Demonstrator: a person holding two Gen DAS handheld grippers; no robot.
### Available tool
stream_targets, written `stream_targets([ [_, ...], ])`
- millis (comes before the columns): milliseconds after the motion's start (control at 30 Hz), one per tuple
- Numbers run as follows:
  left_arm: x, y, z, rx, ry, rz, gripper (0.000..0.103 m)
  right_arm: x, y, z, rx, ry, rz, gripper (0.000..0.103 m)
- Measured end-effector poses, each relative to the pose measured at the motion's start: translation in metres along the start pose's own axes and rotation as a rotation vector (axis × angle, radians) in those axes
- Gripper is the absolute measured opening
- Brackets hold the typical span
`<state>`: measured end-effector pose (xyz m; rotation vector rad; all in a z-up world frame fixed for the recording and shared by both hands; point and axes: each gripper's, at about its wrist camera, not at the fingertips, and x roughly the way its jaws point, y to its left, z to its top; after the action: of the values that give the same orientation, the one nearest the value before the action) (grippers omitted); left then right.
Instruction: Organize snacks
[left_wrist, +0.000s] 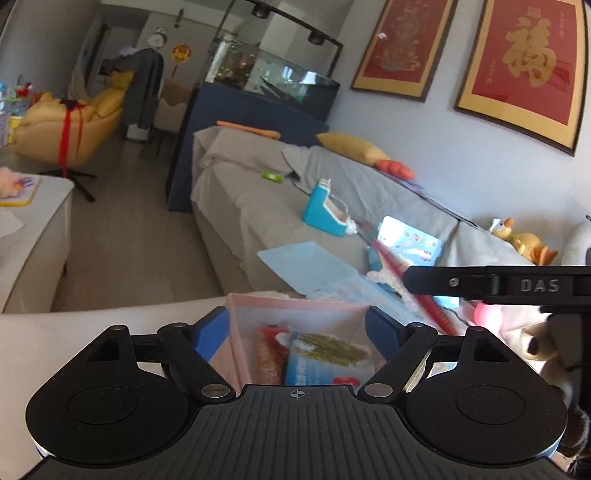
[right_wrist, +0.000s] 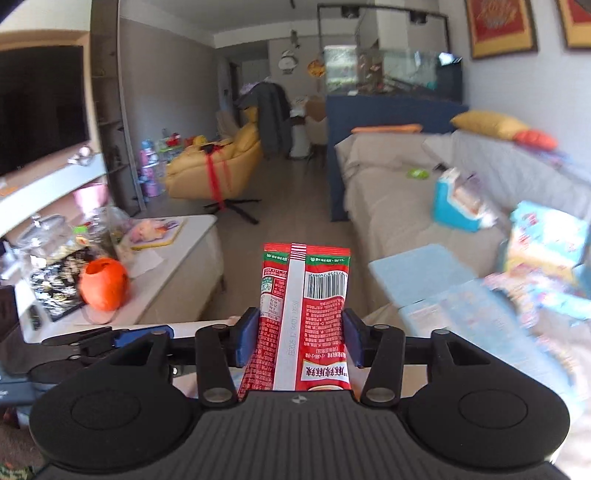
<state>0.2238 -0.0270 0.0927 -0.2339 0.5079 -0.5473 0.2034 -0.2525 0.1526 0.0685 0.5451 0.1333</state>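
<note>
Two snack packets (left_wrist: 314, 360) already lie in the pink box (left_wrist: 295, 306), which sits between the spread fingers of the left hand-held gripper (left_wrist: 297, 332). One red packet (right_wrist: 301, 317) (barcode side up) remains clamped in the right hand-held gripper (right_wrist: 299, 339), lifted clear of the bench (left_wrist: 74, 332) and, I judge, not yet boxed.

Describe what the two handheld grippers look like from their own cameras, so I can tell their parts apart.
Both look alike: a black ribbed body with a small crosshair mark, two round black discs at the sides, black linkage bars with silver pivot pins, and blue finger pads. The left gripper shows this in its own view; the right gripper matches, and its side bar carries raised "DAS" lettering in the left view. No cables or sleeves show.
</note>
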Motion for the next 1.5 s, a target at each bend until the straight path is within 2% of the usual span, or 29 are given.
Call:
stream_targets([
  [33, -0.01, 0.002, -0.005, 0.002, 0.011, 0.014, 0.085, 0.011, 0.0, -0.001, 0.001, 0.025, 0.024, 0.065],
  [167, -0.044, 0.007, -0.04, 0.042, 0.073, 0.062, 0.085, 0.026, 0.006, -0.02, 0.021, 0.065, 0.006, 0.067],
  [400, -0.09, -0.015, -0.112, 0.116, 0.169, 0.164, 0.085, -0.005, 0.018, -0.094, 0.001, 0.117, 0.009, 0.07],
  [500, -0.106, -0.028, -0.136, 0.115, 0.138, 0.242, 0.085, -0.028, 0.033, -0.134, -0.019, 0.131, 0.023, 0.077],
  [567, -0.108, -0.034, -0.152, 0.1, 0.133, 0.271, 0.085, -0.034, 0.045, -0.159, -0.029, 0.148, -0.002, 0.08],
  [633, -0.104, -0.037, -0.164, 0.084, 0.179, 0.278, 0.085, -0.036, 0.055, -0.184, -0.033, 0.178, -0.049, 0.08],
  [733, -0.101, -0.045, -0.171, 0.132, 0.173, 0.341, 0.084, -0.033, 0.059, -0.21, -0.027, 0.235, -0.092, 0.081],
  [800, -0.095, -0.049, -0.17, 0.132, 0.172, 0.372, 0.084, -0.039, 0.062, -0.222, -0.051, 0.187, -0.137, 0.09],
  [867, -0.093, -0.05, -0.171, 0.123, 0.167, 0.395, 0.084, -0.04, 0.058, -0.225, -0.022, 0.189, -0.182, 0.099],
  [967, -0.089, -0.054, -0.172, 0.146, 0.174, 0.424, 0.085, -0.041, 0.043, -0.226, 0.034, 0.193, -0.172, 0.103],
  [1067, -0.088, -0.053, -0.172, 0.145, 0.174, 0.422, 0.085, -0.041, 0.044, -0.233, -0.033, 0.139, -0.163, 0.103],
  [1500, -0.089, -0.052, -0.171, 0.14, 0.173, 0.416, 0.084, -0.041, 0.039, -0.229, -0.007, 0.136, -0.154, 0.103],
])
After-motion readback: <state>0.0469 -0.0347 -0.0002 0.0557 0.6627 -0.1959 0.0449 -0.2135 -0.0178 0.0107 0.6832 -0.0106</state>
